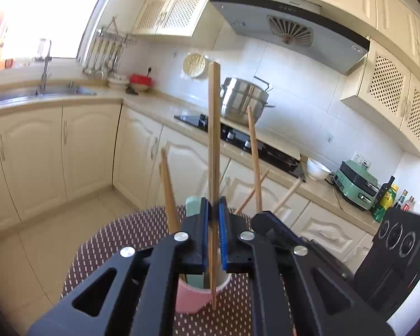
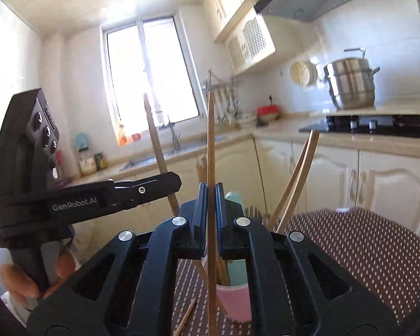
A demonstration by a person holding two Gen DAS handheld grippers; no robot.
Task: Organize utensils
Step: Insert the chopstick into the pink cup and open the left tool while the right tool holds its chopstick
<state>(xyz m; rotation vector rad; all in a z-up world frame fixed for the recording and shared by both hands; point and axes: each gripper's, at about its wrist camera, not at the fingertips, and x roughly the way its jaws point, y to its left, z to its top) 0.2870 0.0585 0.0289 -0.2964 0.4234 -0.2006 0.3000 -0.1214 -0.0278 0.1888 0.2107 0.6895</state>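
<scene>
Wooden, light and stiff: my left gripper (image 1: 215, 218) pinches one chopstick (image 1: 213, 140) mid-shaft, my right gripper (image 2: 211, 204) another (image 2: 210, 140), above the cup (image 1: 193, 294).

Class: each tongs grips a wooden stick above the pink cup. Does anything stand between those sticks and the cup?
Only the cup's own contents. The left tongs and right tongs hold sticks above the pink cup, where leaning chopsticks and a mint-green piece already crowd the opening.
</scene>
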